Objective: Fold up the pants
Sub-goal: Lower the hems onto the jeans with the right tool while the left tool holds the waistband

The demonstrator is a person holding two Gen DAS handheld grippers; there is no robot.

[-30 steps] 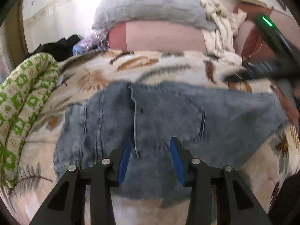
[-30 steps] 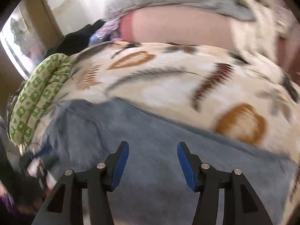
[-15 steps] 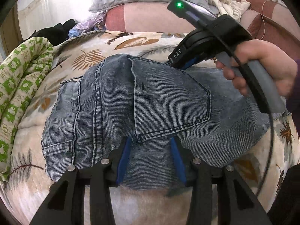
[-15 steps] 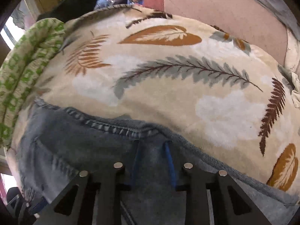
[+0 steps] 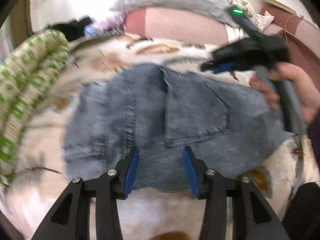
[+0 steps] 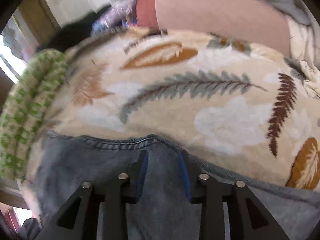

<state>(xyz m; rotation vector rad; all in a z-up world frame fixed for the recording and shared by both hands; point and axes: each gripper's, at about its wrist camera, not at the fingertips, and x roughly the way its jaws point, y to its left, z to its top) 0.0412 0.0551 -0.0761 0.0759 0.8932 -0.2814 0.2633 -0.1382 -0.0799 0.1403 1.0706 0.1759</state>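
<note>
Left hand-held gripper (image 5: 160,166) hangs half open above the folded jeans (image 5: 160,116), grasping nothing. Right hand-held gripper (image 6: 163,172), jaws just reopening slightly, straddles denim at the jeans' seamed edge; whether it grips, I cannot tell.

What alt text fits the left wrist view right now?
Folded blue jeans lie on a leaf-print blanket, near edge between the left gripper's open blue pads. The right gripper, held in a hand, hovers at the far right edge.
</note>
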